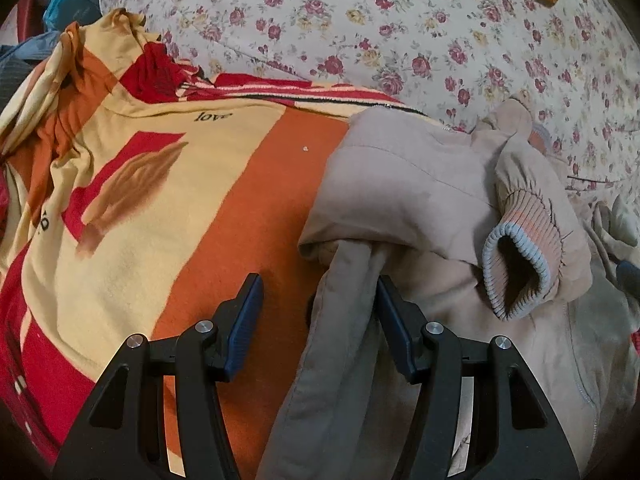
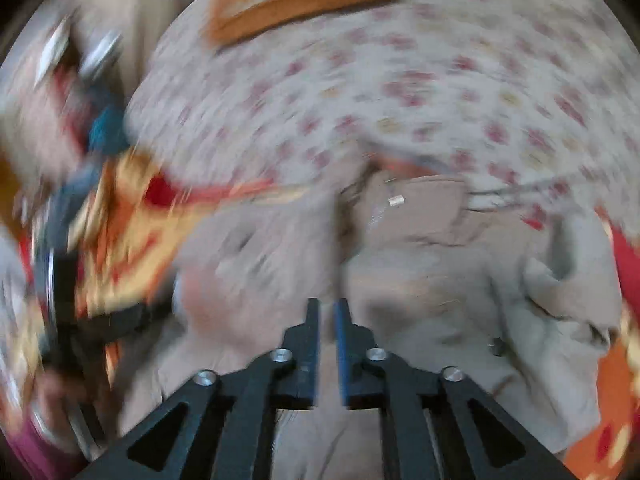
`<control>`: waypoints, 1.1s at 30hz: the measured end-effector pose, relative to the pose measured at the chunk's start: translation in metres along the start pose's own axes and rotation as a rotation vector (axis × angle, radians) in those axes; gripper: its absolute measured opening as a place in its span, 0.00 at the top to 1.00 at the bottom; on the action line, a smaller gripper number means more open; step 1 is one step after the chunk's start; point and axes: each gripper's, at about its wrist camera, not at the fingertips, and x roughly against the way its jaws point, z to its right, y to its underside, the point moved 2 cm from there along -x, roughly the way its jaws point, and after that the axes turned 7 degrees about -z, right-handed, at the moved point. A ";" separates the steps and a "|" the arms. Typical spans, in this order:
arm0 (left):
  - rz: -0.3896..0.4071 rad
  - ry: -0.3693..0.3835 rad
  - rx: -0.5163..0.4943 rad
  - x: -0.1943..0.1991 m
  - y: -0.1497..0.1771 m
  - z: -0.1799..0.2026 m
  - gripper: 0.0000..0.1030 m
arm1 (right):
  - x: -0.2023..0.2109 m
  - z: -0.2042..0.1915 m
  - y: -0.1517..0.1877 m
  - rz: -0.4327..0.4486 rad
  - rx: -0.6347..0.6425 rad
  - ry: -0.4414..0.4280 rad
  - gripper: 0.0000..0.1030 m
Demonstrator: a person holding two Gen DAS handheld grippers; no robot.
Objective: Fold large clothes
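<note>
a bulky beige suede-like jacket with ribbed grey-edged cuffs (image 1: 420, 184) is lying bunched on an orange, yellow and red patterned fleece blanket (image 1: 168, 200), which is spreading over a white bed sheet printed with small red roses (image 1: 400, 32). the left gripper (image 1: 320, 312) is hovering at the jacket's near edge with its jaws spread wide, a thick folded strip of the beige fabric sitting loosely between them and lying against the right-hand pad, not being squeezed. the ribbed cuff (image 1: 520, 256) of one sleeve is gaping open just to the right, flopped over the body of the garment. in the right wrist view everything is smearing with motion blur; the right gripper (image 2: 328, 312) is hanging above the jacket (image 2: 420, 272) with its blue pads nearly together and only a thin gap showing, and i am seeing no cloth caught in it. the jacket is looking soft, limp and fairly heavy for cloth, so it is likely sagging and dragging when lifted, and its napped surface is probably giving good grip. thin single layers would be slipping out; i am judging the doubled hem, a shoulder seam or the stiff ribbed cuff as the surer places to pinch.
</note>
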 end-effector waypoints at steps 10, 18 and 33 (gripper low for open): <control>-0.004 -0.014 -0.011 -0.002 -0.002 0.004 0.44 | -0.052 -0.078 -0.007 -0.011 0.263 0.047 0.35; 0.027 0.021 0.013 0.009 -0.003 -0.002 0.44 | -0.037 -0.005 -0.024 0.003 -0.162 -0.217 0.98; -0.004 -0.036 -0.009 -0.006 -0.005 0.002 0.44 | 0.021 0.084 0.032 0.062 -0.431 -0.069 0.20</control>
